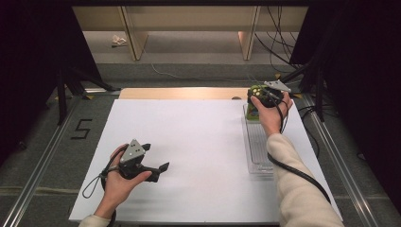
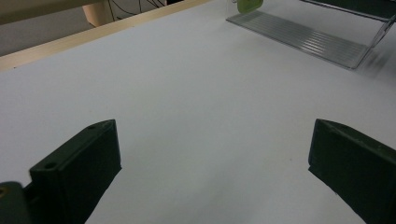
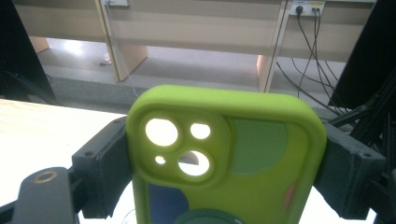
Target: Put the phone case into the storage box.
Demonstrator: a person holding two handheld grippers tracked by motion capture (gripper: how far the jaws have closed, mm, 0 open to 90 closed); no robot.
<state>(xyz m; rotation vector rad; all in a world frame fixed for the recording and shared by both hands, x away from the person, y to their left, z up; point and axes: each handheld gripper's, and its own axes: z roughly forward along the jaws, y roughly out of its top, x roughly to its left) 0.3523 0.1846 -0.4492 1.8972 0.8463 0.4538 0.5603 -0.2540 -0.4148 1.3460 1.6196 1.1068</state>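
Observation:
A lime-green phone case with camera cut-outs and coloured patches stands upright between the two black jaws of my right gripper, which press on its two long sides. In the high view my right gripper holds the case at the far end of a clear ribbed plastic tray on the right of the white board. My left gripper rests low over the near left of the board, jaws wide apart with bare white surface between them.
The clear tray lies along the board's right side. A wooden table edge runs behind the board. Black stands and cables flank the table at left and right, with shelving legs on the floor beyond.

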